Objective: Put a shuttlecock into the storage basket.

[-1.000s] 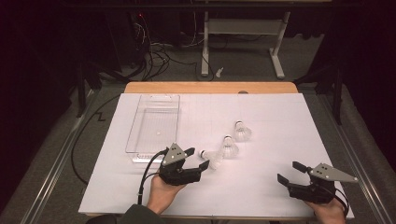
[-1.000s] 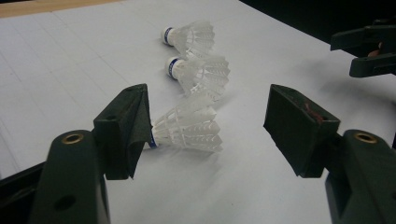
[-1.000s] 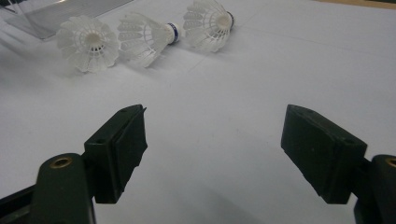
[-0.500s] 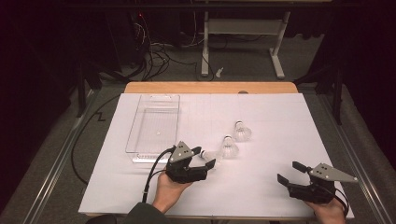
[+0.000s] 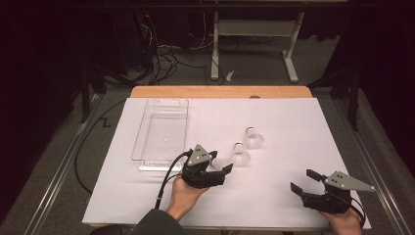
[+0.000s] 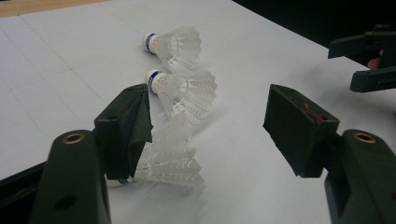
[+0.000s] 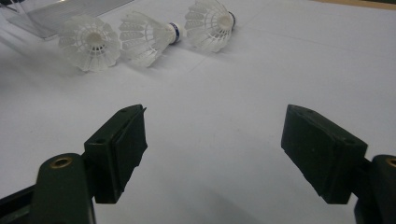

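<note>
A: Left to right, quick. Clear tray (image 5: 161, 132) sits far left on the white sheet (image 5: 274, 196), probably the drop spot.
B: Then the left gripper (image 5: 221, 171), right beside the tray's near end?
A: Yes. Jaws spread wide, released, gripping nothing. In the left gripper view the near shuttlecock (image 6: 170, 156) lies on its side just past the left jaw, partly behind it, looks touching but can't be sure.
B: So lined up for a grab.
A: My guess. Next the middle shuttlecock (image 5: 240, 154), then the far shuttlecock (image 5: 253, 138), a diagonal row, close together.
B: Right gripper (image 5: 304, 182)?
A: Near right corner, well apart from the row, jaws wide open and empty, resting low over the sheet. Looks parked while the left works.
</note>
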{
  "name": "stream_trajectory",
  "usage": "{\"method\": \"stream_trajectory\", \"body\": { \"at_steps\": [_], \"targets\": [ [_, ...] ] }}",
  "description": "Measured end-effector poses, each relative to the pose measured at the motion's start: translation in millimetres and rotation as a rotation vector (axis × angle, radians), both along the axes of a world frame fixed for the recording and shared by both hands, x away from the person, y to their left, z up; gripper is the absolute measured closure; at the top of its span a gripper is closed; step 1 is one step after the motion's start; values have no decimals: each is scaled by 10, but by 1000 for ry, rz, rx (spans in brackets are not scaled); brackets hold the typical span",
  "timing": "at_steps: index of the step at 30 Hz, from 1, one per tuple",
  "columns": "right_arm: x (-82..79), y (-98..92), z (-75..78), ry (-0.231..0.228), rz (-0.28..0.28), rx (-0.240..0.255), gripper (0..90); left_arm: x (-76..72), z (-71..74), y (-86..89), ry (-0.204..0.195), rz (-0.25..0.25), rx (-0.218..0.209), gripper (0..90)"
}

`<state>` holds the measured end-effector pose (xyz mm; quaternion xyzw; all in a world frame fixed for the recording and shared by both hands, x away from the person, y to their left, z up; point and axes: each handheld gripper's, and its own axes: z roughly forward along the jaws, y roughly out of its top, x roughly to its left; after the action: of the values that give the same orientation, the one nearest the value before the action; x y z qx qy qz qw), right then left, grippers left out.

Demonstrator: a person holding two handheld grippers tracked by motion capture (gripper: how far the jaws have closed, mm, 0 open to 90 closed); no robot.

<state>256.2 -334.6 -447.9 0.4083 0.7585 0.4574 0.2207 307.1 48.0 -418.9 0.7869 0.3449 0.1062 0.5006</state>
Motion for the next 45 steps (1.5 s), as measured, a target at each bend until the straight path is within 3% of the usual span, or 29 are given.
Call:
{"method": "stream_trajectory", "body": {
  "at_steps": [5,11,16,21,27,31,45],
  "targets": [
    [1,0,0,1,1,0,225,45,1,-43,13,6,11,326],
    [0,0,0,1,2,1,225,80,24,-90,27,6,56,338],
    [0,1,0,1,3,1,225,121,60,-116,79,0,101,360],
    [0,-1,0,1,3,2,225,150,79,-137,104,6,132,380],
    [0,2,0,1,5,1,225,186,112,-225,162,6,249,421],
    [-1,1,1,0,5,1,225,196,117,-245,178,-17,264,443],
    [2,1,-1,0,8,0,225,284,126,-346,240,-12,359,434]
  ]
}}
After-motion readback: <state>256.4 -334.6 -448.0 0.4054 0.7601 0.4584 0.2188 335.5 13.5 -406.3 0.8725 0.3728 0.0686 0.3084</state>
